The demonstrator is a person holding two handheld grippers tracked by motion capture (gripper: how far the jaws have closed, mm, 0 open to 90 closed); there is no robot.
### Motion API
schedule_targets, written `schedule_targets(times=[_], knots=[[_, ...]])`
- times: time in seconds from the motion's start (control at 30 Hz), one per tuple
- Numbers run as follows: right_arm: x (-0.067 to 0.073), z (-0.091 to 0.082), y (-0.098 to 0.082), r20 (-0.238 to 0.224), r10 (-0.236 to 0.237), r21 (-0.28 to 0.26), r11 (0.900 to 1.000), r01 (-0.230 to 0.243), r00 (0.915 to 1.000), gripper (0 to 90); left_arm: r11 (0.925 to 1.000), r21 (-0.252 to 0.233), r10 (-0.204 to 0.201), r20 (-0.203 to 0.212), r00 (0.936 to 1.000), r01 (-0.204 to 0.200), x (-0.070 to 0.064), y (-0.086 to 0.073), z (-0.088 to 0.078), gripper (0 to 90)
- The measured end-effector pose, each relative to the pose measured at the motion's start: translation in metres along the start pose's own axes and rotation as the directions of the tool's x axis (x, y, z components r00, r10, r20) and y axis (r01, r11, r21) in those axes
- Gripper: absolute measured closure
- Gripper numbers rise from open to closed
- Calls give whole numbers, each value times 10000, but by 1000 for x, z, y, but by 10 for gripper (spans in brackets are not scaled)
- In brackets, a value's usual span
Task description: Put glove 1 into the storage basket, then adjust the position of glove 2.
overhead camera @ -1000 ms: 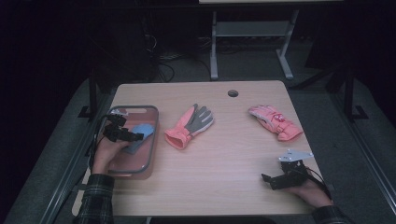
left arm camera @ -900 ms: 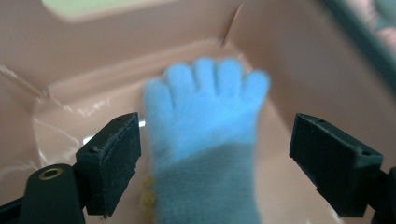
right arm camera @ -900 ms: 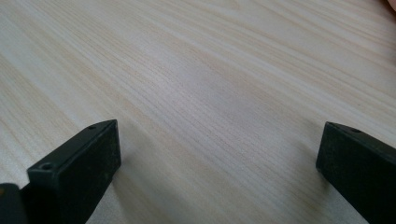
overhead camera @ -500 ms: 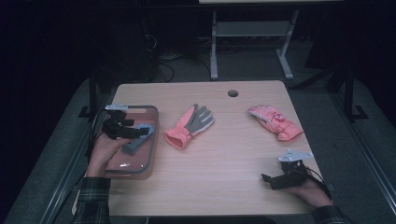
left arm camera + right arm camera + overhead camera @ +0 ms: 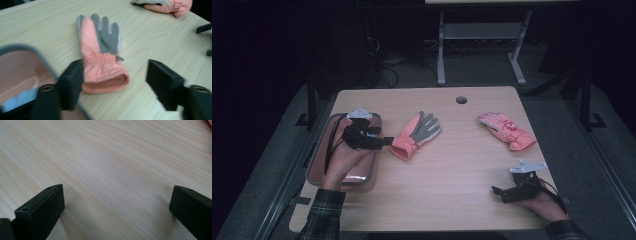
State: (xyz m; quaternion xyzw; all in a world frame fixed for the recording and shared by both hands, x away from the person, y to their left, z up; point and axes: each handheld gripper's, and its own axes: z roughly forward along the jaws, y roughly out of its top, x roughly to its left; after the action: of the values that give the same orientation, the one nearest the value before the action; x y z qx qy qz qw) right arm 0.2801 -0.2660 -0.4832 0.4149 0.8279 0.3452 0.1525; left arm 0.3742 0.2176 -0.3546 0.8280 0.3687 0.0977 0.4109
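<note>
Your left tool [image 5: 384,141] hangs over the rim of the grey-edged, brown-lined tray [image 5: 314,160], its jaws apart but just drawing closer, aimed at the cuff of the salmon-and-grey padded glove [image 5: 416,135]. That glove lies flat mid-table, cuff toward you, just beside the tray; in the left gripper view one jaw overlaps the cuff's edge and nothing is pinched. A pale blue item [image 5: 17,98] rests inside the tray. A pink glove [image 5: 506,131] sits well apart on the pale wooden table [image 5: 452,190], near its far right. Your right tool [image 5: 497,192] rests low, jaws spread wide over bare wood.
</note>
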Motion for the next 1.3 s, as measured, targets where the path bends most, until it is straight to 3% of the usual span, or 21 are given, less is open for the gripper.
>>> schedule_targets(times=[0.37,0.5,0.8,1.3], knots=[[0,0,0,-6,19,-5,10000,-19,10000,0,9996,176,190,537,9984,-199,-22,22,34,742],[0,0,0,-7,2,-4,10000,-2,10000,0,9991,254,319,478,9983,-331,-25,30,48,889],[0,1,1,-21,-2,-1,10000,2,10000,0,9960,706,553,-89,9984,-546,-33,40,87,896],[0,1,1,-35,2,0,10000,-2,10000,0,9930,1179,77,-785,9969,16,-11,36,138,896]])
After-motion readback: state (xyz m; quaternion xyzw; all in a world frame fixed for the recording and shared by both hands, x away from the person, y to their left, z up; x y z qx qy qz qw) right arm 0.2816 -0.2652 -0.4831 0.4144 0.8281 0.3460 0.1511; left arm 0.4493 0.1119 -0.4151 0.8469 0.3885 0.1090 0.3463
